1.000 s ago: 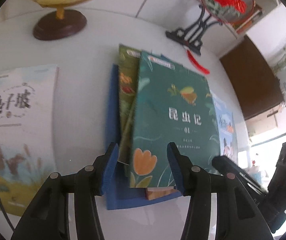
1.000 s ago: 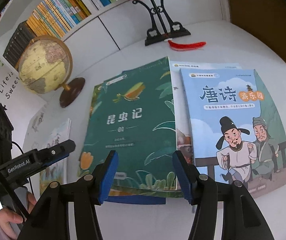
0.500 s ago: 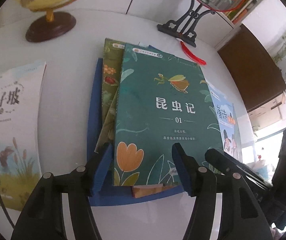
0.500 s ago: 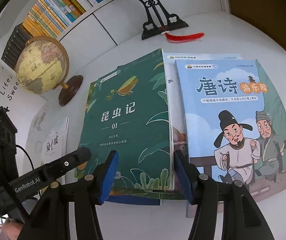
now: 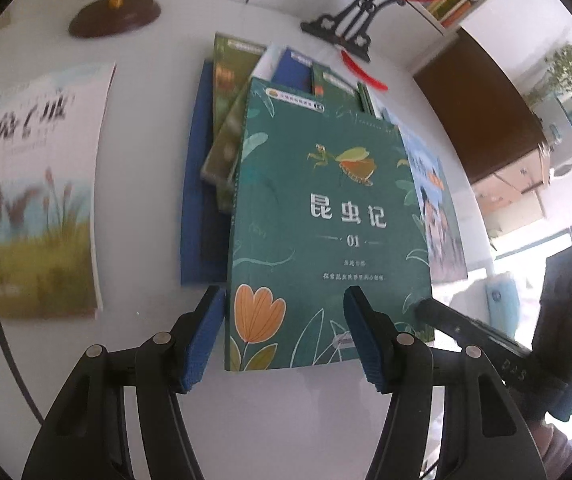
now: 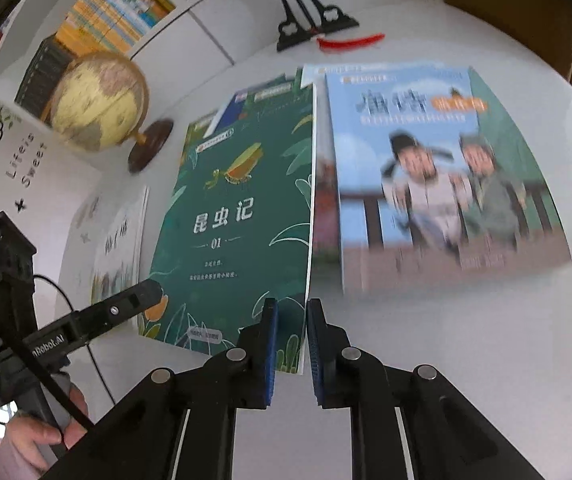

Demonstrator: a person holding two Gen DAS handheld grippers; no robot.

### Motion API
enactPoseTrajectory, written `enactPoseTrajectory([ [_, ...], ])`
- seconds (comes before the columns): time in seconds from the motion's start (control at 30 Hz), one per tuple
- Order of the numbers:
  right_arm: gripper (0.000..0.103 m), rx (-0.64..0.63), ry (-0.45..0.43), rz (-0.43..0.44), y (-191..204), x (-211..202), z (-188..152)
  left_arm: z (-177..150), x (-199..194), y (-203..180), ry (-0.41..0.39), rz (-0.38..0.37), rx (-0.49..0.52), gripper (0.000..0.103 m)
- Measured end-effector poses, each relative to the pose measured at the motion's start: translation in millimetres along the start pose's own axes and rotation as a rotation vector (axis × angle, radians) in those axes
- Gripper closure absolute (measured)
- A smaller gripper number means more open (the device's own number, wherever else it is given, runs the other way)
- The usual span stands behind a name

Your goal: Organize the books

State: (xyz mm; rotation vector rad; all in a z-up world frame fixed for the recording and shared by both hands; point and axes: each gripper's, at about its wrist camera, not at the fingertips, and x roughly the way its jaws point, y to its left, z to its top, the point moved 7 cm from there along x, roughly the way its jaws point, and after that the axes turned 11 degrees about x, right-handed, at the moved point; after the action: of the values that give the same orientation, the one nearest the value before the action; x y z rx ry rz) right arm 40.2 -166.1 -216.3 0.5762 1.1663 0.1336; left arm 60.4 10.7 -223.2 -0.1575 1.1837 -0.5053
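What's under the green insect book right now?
Under the green insect book: edges of olive-green books and a blue book. Their covers and count are hidden.

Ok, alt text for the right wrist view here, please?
The right tongs are clamped on the near right edge of a green book titled 昆虫记 01, lying on a white table. A blurred blue book showing two cartoon figures lies to its right; a globe stands behind, left.
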Motion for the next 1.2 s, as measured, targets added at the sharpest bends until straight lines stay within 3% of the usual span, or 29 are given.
enactPoseTrajectory([
  [0.13,0.083,0.011,0.071,0.003,-12.9,12.7,-10.6,-4.8,17.4,21.7,0.043,0.044,-0.041,0.043],
  [0.2,0.077,0.066,0.115,0.016,-21.7,24.8,-9.2,3.1,17.5,26.8,0.002,0.019,-0.065,0.041],
  [0.27,0.072,0.119,0.150,0.068,-26.8,32.3,-7.2,6.6,20.4,27.0,0.017,-0.001,-0.085,0.034],
  [0.33,0.063,0.157,0.145,0.134,-27.9,34.6,-1.9,8.0,22.6,23.9,0.010,-0.029,-0.078,0.024],
  [0.4,0.051,0.147,0.128,0.166,-25.1,36.4,3.4,7.5,23.3,20.6,0.001,-0.026,-0.049,0.023],
  [0.43,0.050,0.132,0.121,0.170,-22.7,37.5,5.2,6.9,23.9,18.6,-0.001,-0.018,-0.029,0.023],
  [0.5,0.050,0.092,0.118,0.177,-15.0,40.8,7.4,6.6,25.4,15.0,0.011,-0.021,-0.012,0.024],
  [0.53,0.050,0.075,0.126,0.179,-11.6,42.3,7.0,7.5,25.3,11.4,0.018,-0.039,-0.006,0.038],
  [0.57,0.055,0.053,0.133,0.178,-6.6,43.9,4.3,6.4,26.1,5.6,0.036,-0.069,0.003,0.043],
  [0.6,0.063,0.013,0.126,0.175,1.1,42.8,0.8,4.6,24.4,5.5,0.046,-0.059,0.018,0.045],
  [0.67,0.064,-0.050,0.085,0.117,8.3,36.3,-0.6,4.8,19.9,-0.3,0.039,-0.008,0.093,0.048],
  [0.8,0.078,-0.166,0.058,0.040,21.8,23.3,-7.3,2.9,8.8,-5.2,0.029,0.052,0.158,0.061],
  [0.87,0.083,-0.226,0.027,0.011,32.4,16.3,-9.4,4.5,-0.2,-15.0,0.006,0.093,0.216,0.062],
  [1.0,0.084,-0.486,-0.055,-0.122,65.9,-0.4,-25.8,7.7,-13.6,-30.8,-0.028,0.177,0.333,0.062],
  [1.1,0.084,-0.577,-0.085,-0.144,78.7,-12.1,-32.3,10.9,-28.9,-24.3,-0.055,0.169,0.310,0.062],
  [1.2,0.084,-0.543,-0.091,-0.115,80.5,-18.9,-27.3,17.6,-42.6,-13.1,-0.092,0.121,0.243,0.062],
])
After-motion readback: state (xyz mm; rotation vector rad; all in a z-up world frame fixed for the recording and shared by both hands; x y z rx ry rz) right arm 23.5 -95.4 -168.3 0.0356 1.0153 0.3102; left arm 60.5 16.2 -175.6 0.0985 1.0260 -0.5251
